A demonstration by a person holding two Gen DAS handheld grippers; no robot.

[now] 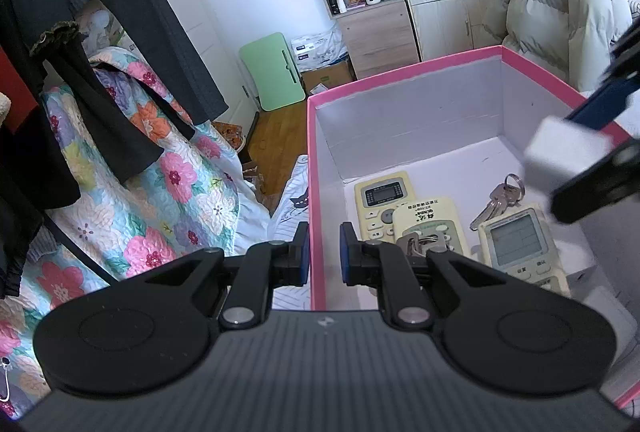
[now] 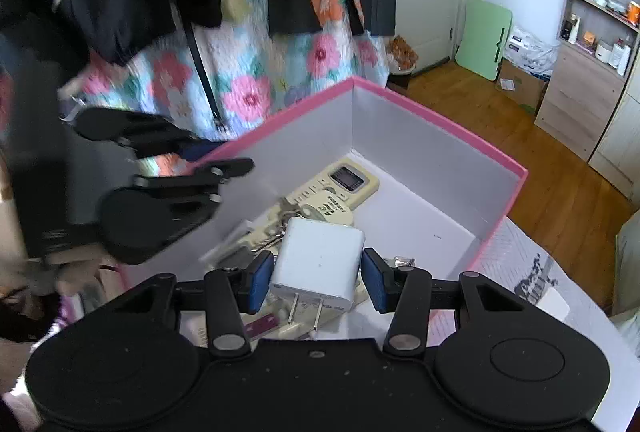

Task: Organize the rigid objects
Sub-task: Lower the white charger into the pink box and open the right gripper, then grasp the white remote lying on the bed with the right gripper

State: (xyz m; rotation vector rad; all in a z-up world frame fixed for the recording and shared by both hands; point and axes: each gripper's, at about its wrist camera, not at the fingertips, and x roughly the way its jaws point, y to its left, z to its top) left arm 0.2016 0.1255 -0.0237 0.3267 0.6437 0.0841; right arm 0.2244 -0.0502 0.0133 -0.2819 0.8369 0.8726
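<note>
Right fingers (image 2: pixel 257 282) flanking white charger (image 2: pixel 320 264), poised above pink box (image 2: pixel 440 124).

A pink-rimmed box (image 2: pixel 436 124) with white walls holds cream remotes (image 1: pixel 382 200) beside a floral quilt (image 1: pixel 168 172).

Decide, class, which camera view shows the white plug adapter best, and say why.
The right wrist view: the white plug adapter sits sharp and central between the right gripper fingers, both prongs visible, above the pink box. In the left wrist view it is only a blurred white block at the right edge.
</note>
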